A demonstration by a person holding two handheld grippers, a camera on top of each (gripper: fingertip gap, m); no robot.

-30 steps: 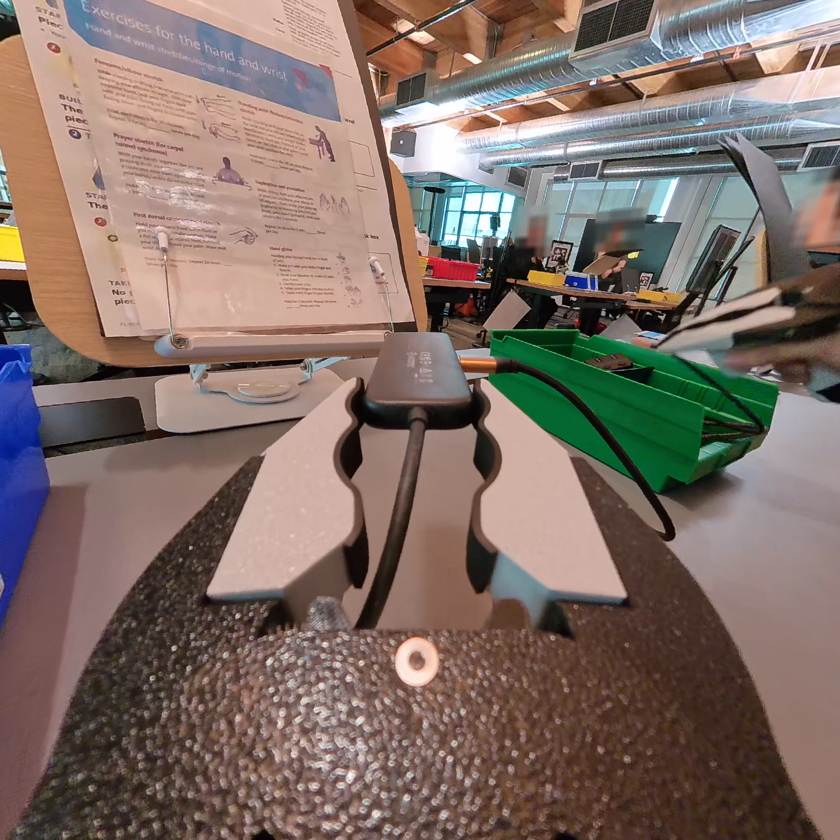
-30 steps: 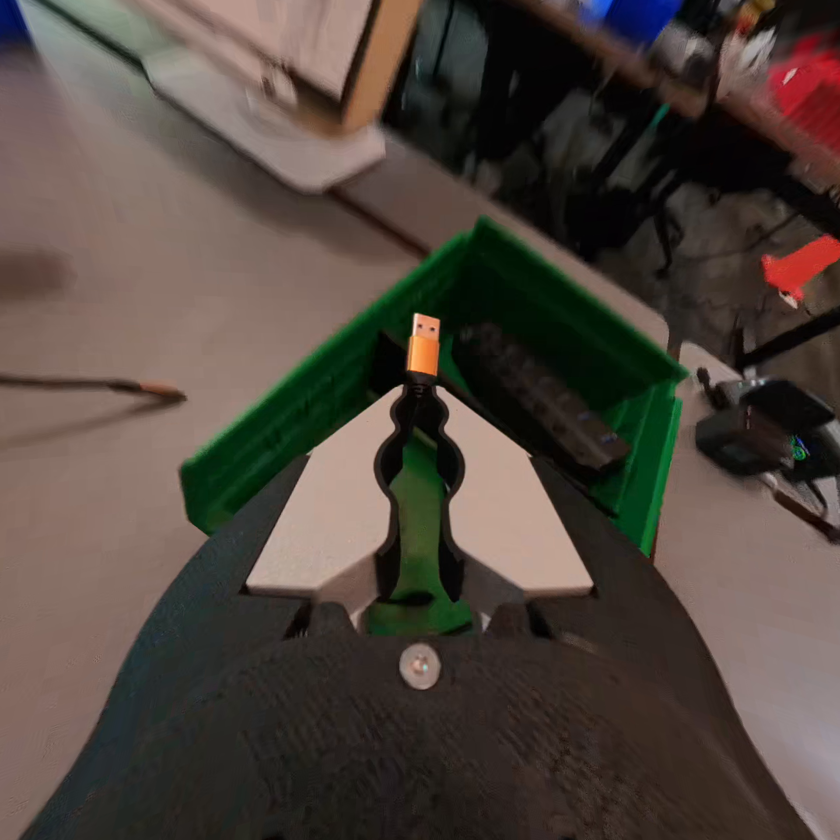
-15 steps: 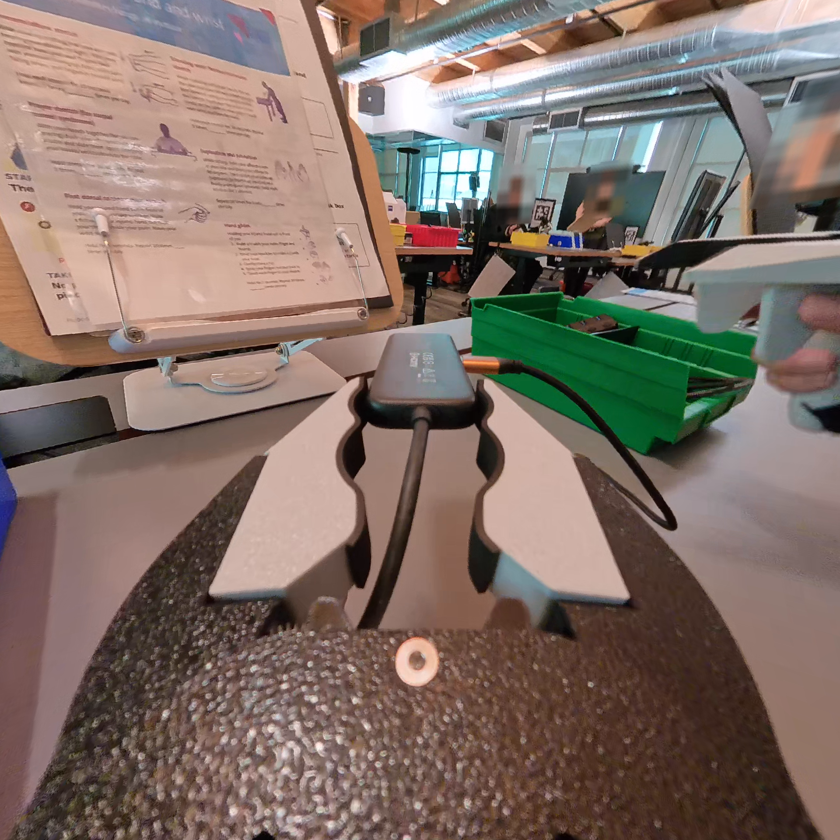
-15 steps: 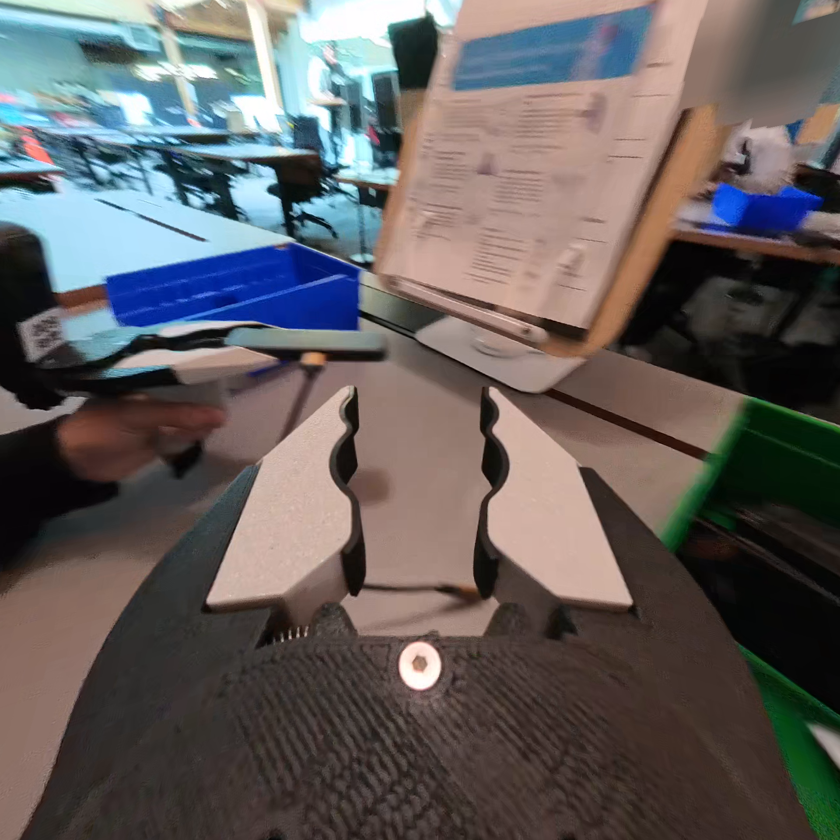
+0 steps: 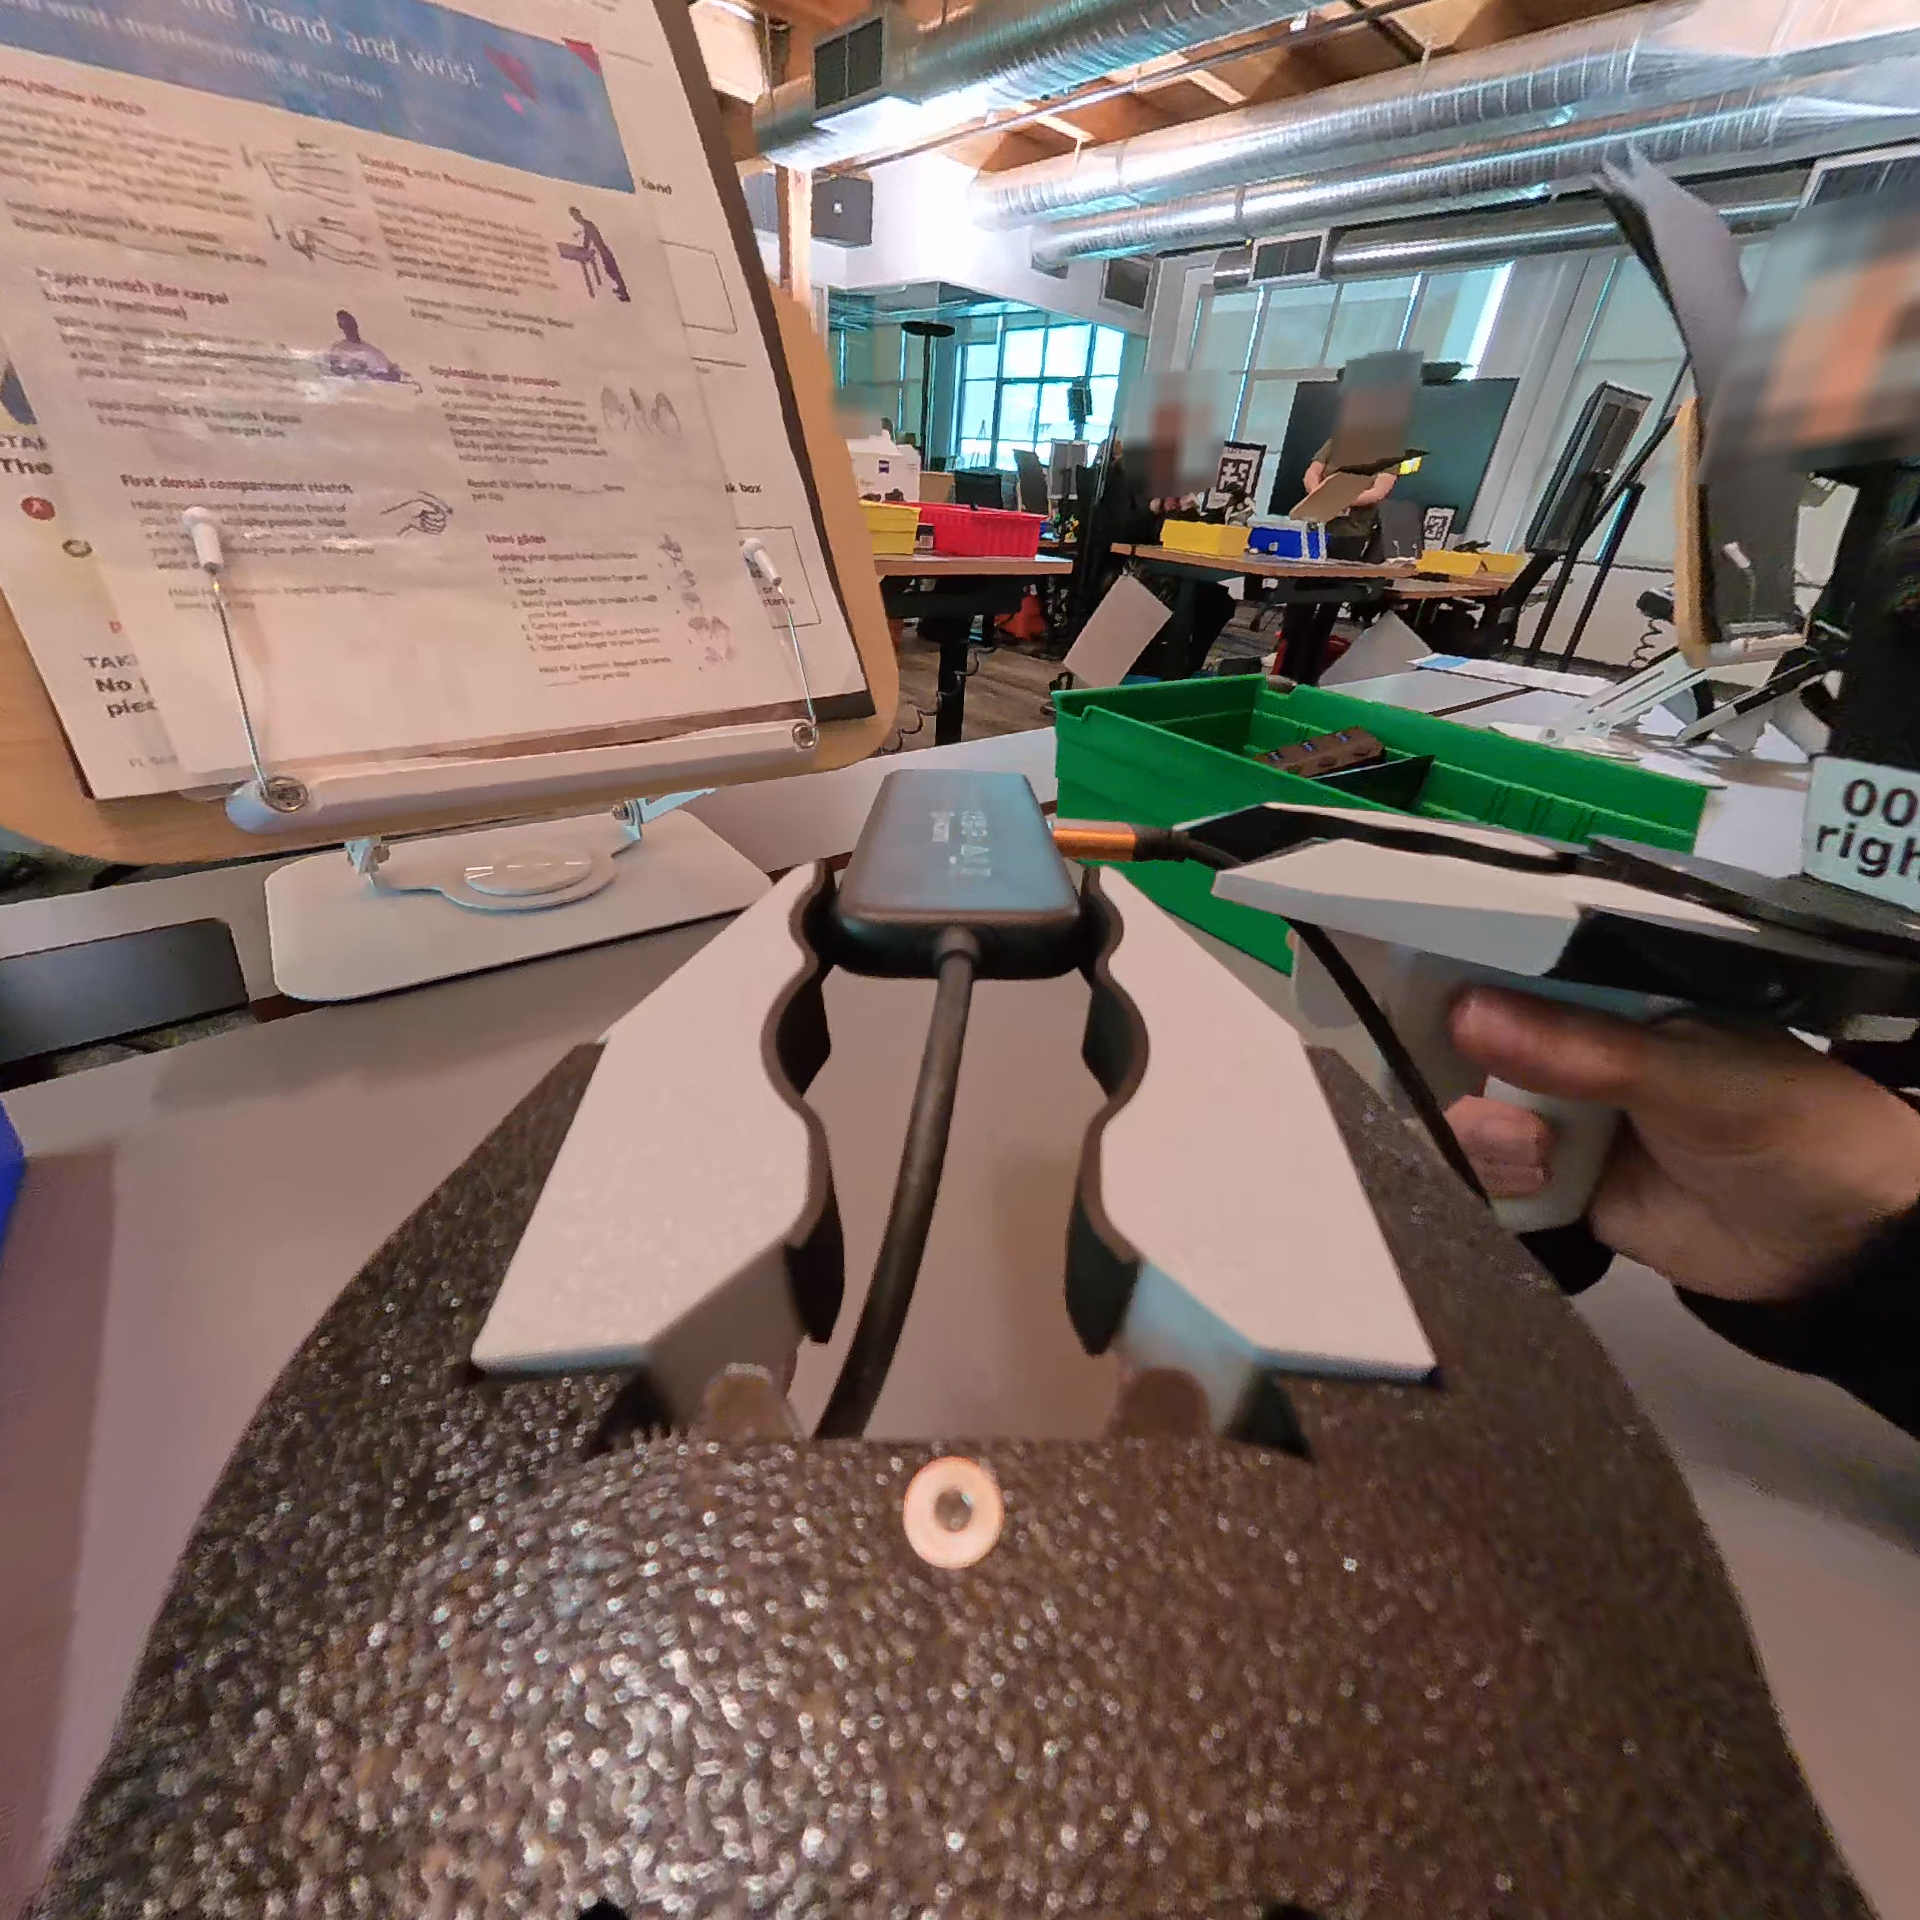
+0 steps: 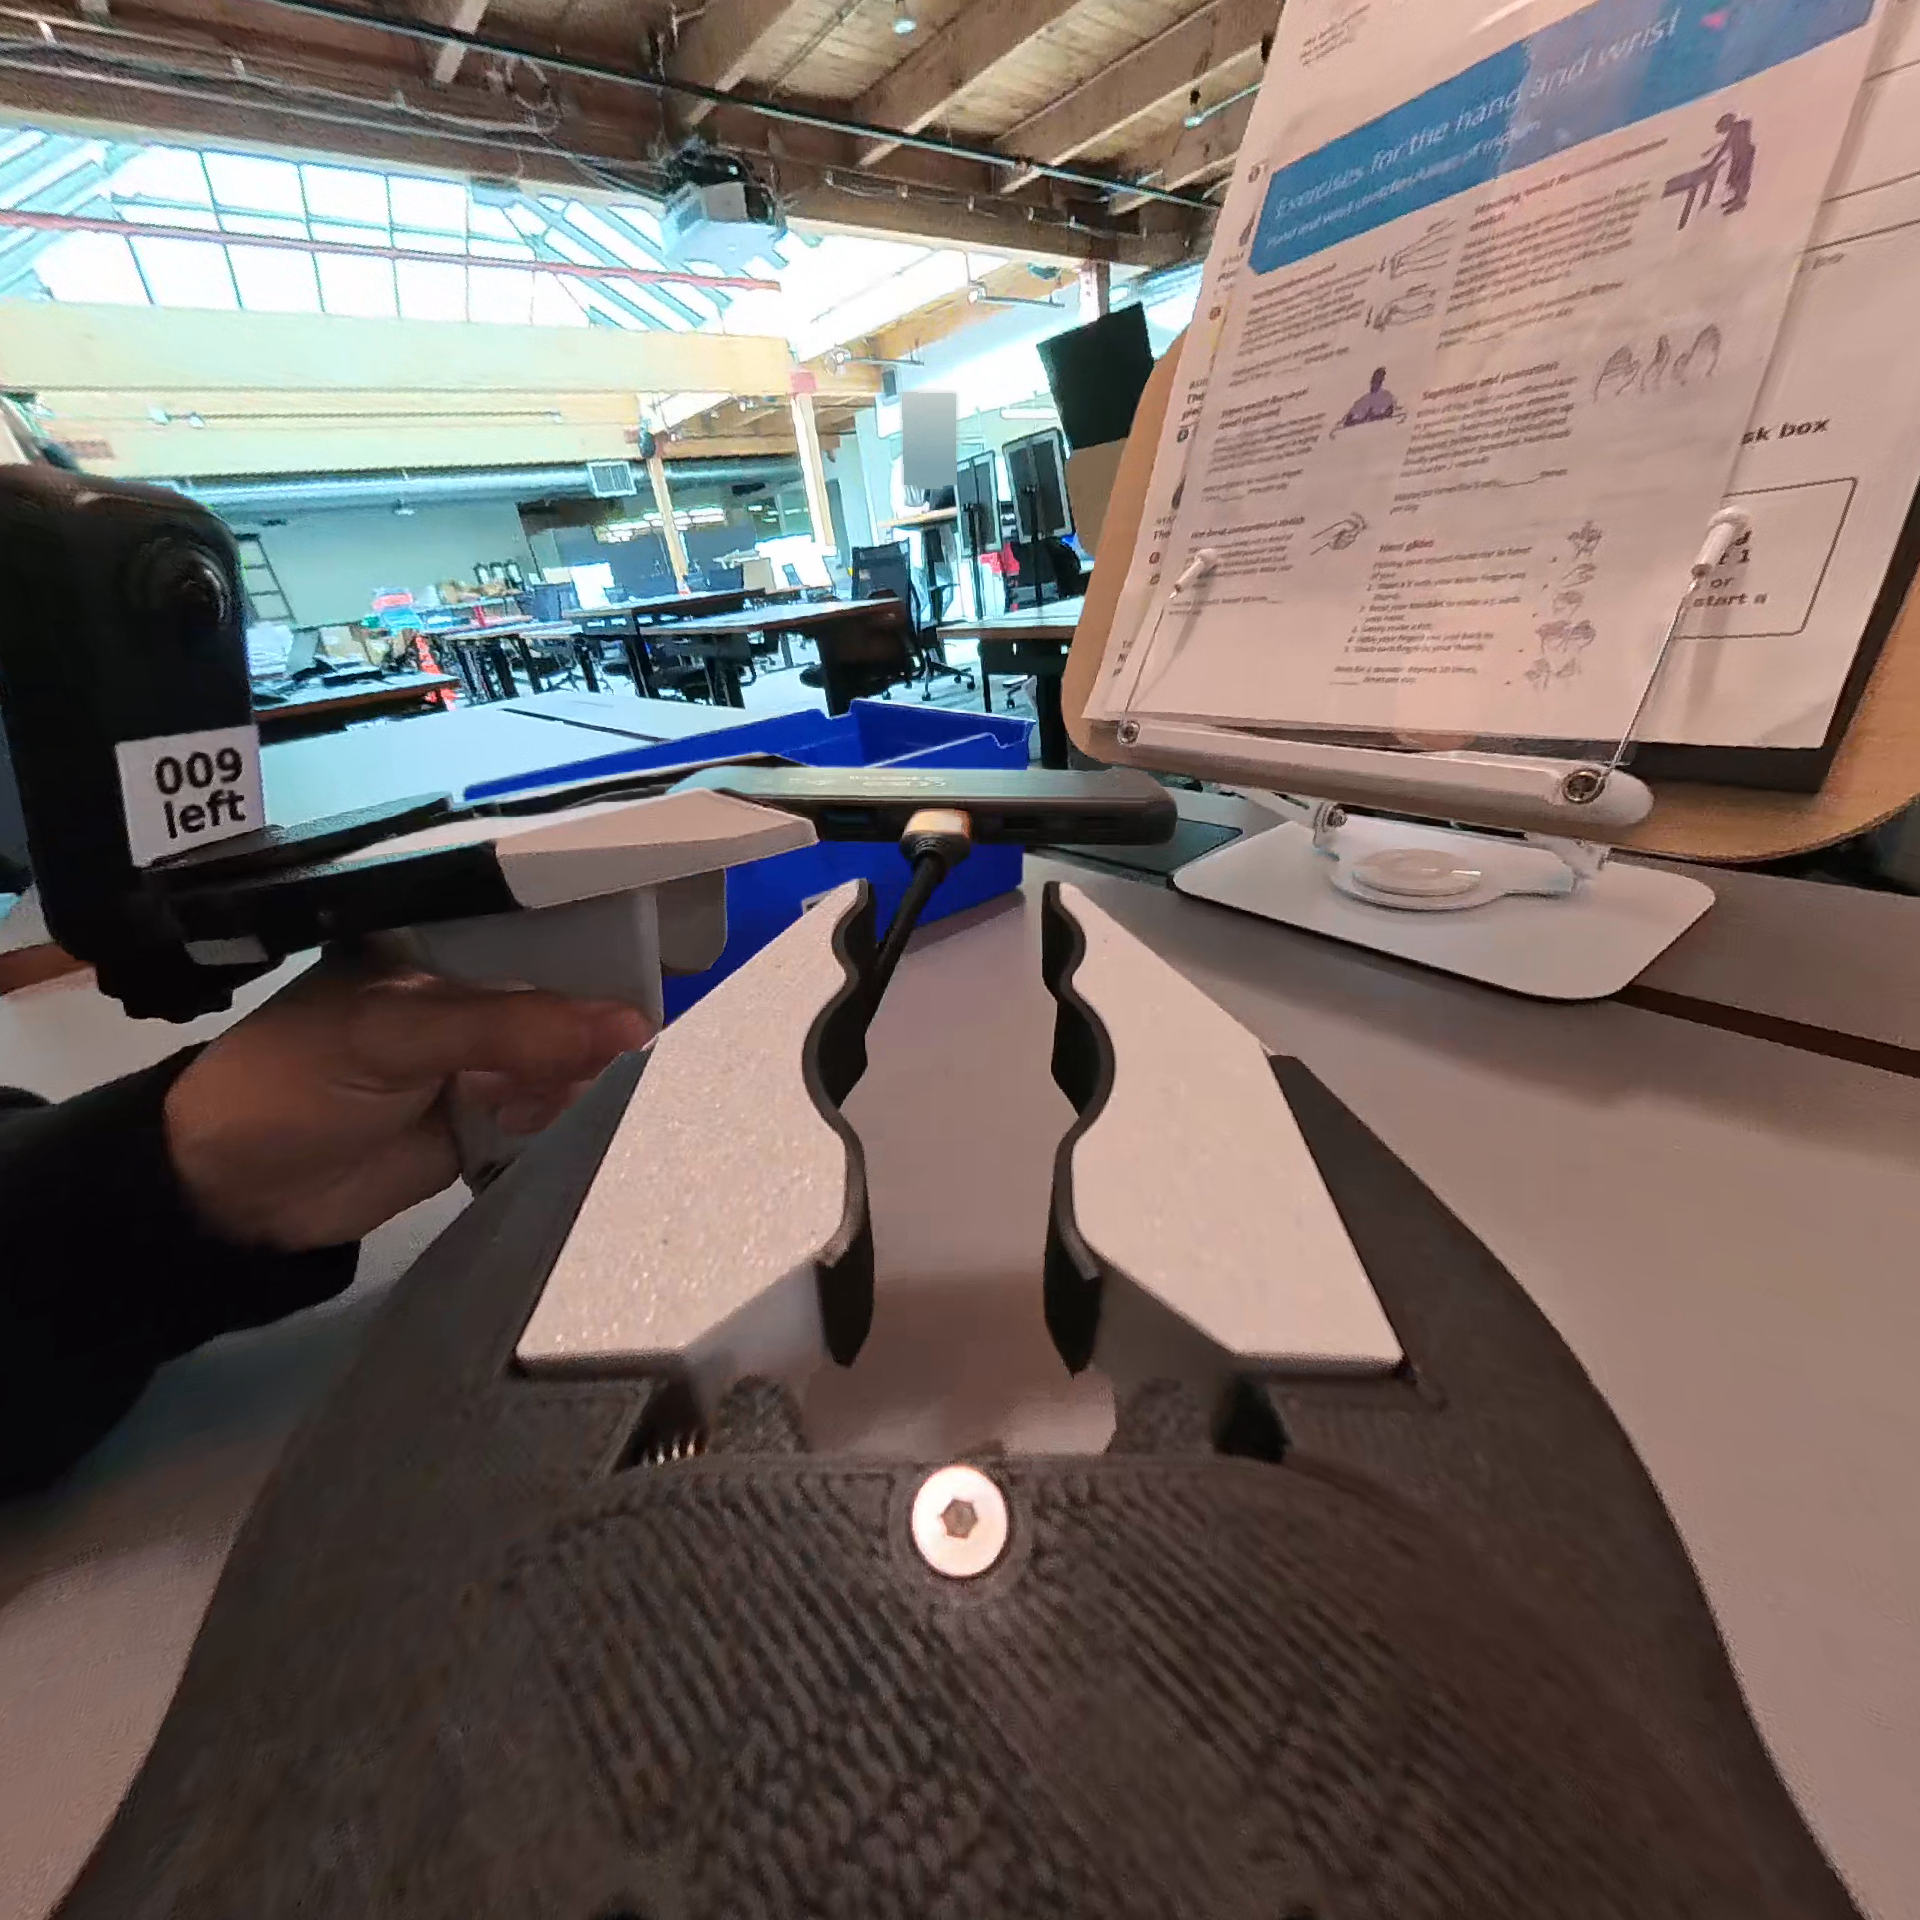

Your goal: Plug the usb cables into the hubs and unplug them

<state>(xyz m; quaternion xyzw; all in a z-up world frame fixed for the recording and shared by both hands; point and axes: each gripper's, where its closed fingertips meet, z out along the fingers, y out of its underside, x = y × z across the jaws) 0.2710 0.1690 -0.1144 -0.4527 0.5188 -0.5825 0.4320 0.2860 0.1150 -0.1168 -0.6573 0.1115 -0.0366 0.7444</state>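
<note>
My left gripper (image 5: 956,896) is shut on a dark grey USB hub (image 5: 956,847) and holds it level above the table. The hub's own cable (image 5: 914,1174) runs back between my fingers. An orange USB plug (image 5: 1099,840) sits in the hub's right side. In the right wrist view the hub (image 6: 1039,805) lies crosswise ahead, with the plug (image 6: 935,828) in its near side. My right gripper (image 6: 953,902) is open just short of the plug. The plug's black cable (image 6: 891,935) drops between its fingers, close to the left one. The right gripper also shows in the left wrist view (image 5: 1210,857).
A green bin (image 5: 1143,758) holding another black hub (image 5: 1320,750) stands on the right of the grey table (image 5: 260,1122). A blue bin (image 6: 914,743) stands behind the held hub. A document stand (image 5: 499,883) with printed sheets stands at the back. A hand (image 5: 1714,1164) grips the right tool.
A second ago my right gripper held an orange plug over the green bin. It let go, swung toward the hub and has come up to the plugged-in connector. The left gripper keeps holding the hub.
</note>
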